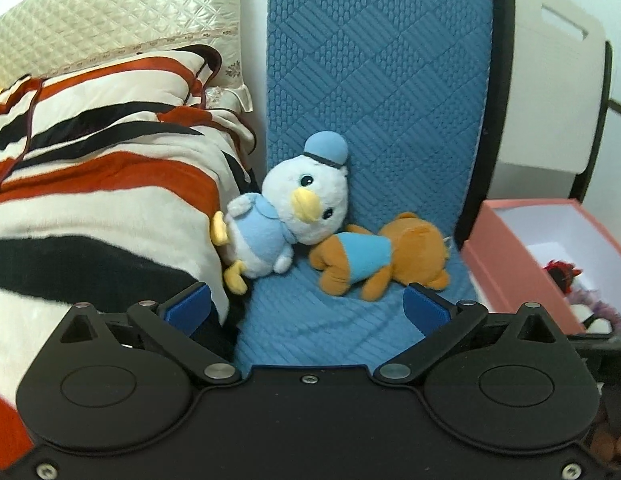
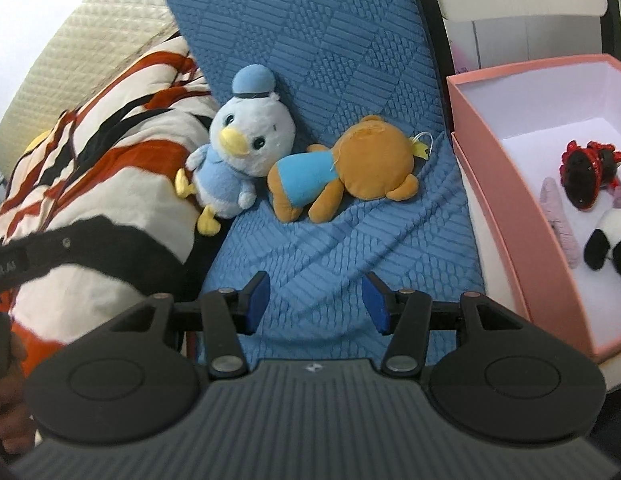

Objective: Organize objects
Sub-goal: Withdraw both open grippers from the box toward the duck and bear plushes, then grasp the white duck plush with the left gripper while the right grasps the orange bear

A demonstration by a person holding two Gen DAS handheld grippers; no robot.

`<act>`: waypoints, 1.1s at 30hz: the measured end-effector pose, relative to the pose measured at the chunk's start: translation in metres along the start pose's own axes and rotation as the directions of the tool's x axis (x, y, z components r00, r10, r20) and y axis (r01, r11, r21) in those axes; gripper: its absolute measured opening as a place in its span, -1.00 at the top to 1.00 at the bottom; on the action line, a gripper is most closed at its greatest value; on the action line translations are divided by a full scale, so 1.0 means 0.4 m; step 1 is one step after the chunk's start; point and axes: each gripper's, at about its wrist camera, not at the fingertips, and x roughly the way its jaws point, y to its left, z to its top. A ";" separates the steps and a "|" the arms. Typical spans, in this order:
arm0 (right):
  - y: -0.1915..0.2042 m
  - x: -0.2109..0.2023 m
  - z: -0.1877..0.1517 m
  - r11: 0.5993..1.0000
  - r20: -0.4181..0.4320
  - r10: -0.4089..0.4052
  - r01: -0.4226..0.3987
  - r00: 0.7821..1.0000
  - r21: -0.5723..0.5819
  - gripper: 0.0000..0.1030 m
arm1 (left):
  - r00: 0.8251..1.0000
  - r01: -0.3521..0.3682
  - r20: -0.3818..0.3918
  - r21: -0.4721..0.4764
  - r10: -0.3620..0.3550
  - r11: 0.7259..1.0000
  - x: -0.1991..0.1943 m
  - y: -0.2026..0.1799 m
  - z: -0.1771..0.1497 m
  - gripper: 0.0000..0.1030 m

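With both my left claw and right claw open and empty, the duck and bear lie beside the pink box, which already holds a few toys, so I judge I'm partway.

A blue quilted cushion leans on the white wall, between a striped blanket and a cream quilted pillow.
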 end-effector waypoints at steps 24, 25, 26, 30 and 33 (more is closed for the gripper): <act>-0.044 0.387 0.125 0.878 0.031 -0.037 0.017 0.999 0.478 -0.67 | 0.990 0.009 -0.134 0.371 0.044 0.928 0.518 0.024 0.167 -0.99; -0.046 0.403 0.131 0.873 0.031 -0.033 0.014 0.999 0.487 -0.67 | 0.989 0.019 -0.140 0.405 0.041 0.914 0.536 0.019 0.169 -0.99; -0.048 0.416 0.135 0.868 0.032 -0.028 0.009 0.999 0.496 -0.67 | 0.989 0.026 -0.145 0.433 0.042 0.901 0.549 0.015 0.167 -0.99; -0.061 0.471 0.146 0.845 0.019 -0.049 0.032 0.999 0.534 -0.67 | 0.982 0.020 -0.171 0.516 0.080 0.856 0.613 0.007 0.165 -0.99; -0.073 0.501 0.148 0.811 0.016 -0.050 0.031 0.999 0.585 -0.67 | 0.979 0.031 -0.186 0.559 0.089 0.828 0.650 0.003 0.162 -0.99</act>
